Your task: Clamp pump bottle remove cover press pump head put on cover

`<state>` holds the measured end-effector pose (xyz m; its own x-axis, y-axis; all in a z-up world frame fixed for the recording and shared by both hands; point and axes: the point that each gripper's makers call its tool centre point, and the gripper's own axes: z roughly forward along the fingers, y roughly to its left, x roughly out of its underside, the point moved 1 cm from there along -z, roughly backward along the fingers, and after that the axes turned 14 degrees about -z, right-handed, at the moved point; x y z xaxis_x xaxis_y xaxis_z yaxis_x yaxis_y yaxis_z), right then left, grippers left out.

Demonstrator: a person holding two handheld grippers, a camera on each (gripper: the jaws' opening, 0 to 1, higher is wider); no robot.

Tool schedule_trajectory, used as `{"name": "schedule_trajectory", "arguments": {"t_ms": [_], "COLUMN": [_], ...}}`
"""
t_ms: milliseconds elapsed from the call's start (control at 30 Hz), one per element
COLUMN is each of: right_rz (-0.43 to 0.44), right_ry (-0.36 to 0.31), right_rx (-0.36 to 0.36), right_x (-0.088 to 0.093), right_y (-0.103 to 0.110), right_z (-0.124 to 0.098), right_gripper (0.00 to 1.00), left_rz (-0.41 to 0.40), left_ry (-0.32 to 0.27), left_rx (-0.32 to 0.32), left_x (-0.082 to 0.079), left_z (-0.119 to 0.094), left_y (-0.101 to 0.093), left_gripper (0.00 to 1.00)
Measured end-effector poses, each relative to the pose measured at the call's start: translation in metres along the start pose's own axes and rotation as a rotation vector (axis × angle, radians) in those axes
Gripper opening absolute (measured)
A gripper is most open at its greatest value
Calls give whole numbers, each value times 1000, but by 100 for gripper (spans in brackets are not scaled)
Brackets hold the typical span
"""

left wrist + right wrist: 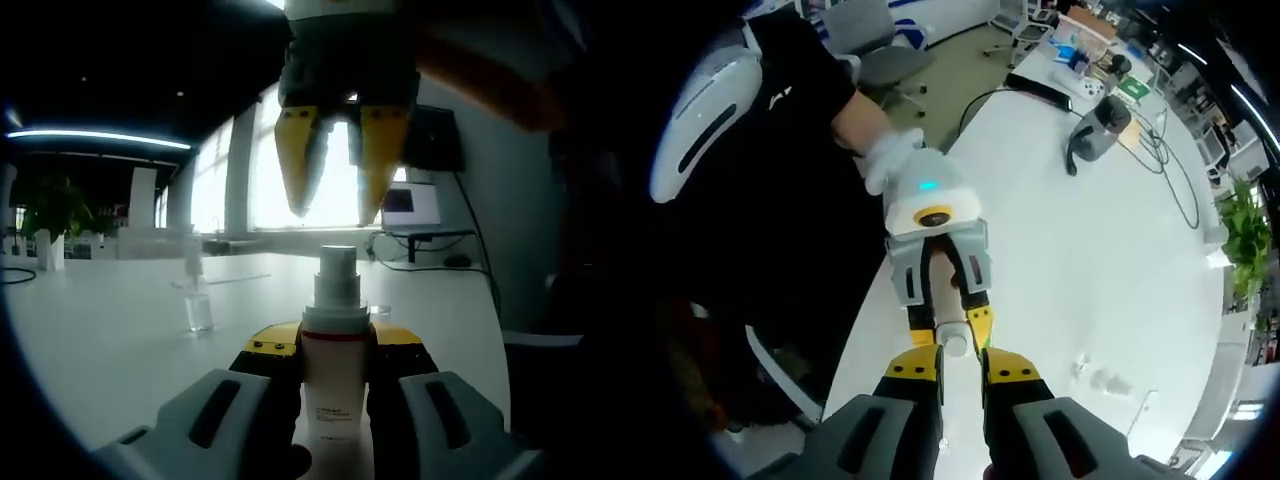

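A white pump bottle [335,405] with a red band stands upright in my left gripper [335,350], whose jaws are shut on its body. Its pump head [337,272] is bare. The clear cover [198,312] stands on the white table to the left, apart from the bottle. My right gripper [340,210] hangs straight above the pump head, yellow tips pointing down, a narrow gap between them and nothing held. In the right gripper view my right gripper [960,365] looks down on the pump head [955,345], held by the left gripper [951,333].
The white table [110,340] stretches away to the windows. A screen [410,205] and cables sit at its far right, a plant [55,205] at the far left. A person in black with a white glove [885,160] stands at the table edge; a grey device [1100,130] lies farther off.
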<state>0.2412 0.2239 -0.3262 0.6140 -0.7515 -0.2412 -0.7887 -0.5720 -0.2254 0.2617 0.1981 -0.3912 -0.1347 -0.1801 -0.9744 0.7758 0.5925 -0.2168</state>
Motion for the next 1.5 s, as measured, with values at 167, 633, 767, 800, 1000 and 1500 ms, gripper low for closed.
{"name": "schedule_trajectory", "arguments": {"t_ms": [167, 633, 767, 800, 1000, 1500], "right_rz": [56, 150, 196, 215, 273, 399], "right_ry": [-88, -233, -269, -290, -323, -420], "right_rx": [56, 268, 312, 329, 387, 529], "right_x": [-2, 0, 6, 7, 18, 31], "right_y": [-3, -6, -5, -6, -12, -17], "right_z": [-3, -15, -19, -21, -24, -34], "right_gripper": [13, 14, 15, 15, 15, 15], "left_rz": [-4, -7, -7, -7, -6, -7], "left_ry": [0, 0, 0, 0, 0, -1], "left_rx": [-1, -2, -3, -3, -3, -4], "left_x": [0, 0, 0, 0, 0, 0], "left_z": [0, 0, 0, 0, 0, 0], "left_y": [1, 1, 1, 1, 1, 2], "left_gripper": [15, 15, 15, 15, 15, 15]}}
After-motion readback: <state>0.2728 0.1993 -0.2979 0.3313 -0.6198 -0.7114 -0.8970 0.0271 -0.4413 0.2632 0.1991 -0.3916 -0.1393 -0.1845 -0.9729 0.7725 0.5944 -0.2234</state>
